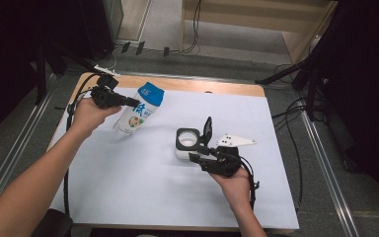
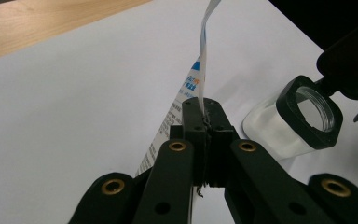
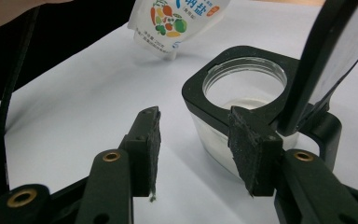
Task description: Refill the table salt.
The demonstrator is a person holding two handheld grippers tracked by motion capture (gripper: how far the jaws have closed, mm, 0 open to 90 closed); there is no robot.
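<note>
white sheet, pinched pouch, open jar

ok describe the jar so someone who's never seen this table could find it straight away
On the white sheet covering the table, look near the middle, just ahead of the right tongs. The jar stands there upright, squarish, with milky sides, a black collar round a circular mouth and a black lid flipped up. The only other item, a blue-and-white pouch, is held off to the left in the left tongs.

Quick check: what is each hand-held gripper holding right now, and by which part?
The left hand-held gripper is shut on the salt pouch, pinching its flat edge. The right hand-held gripper is open beside the open jar, holding nothing.
</note>
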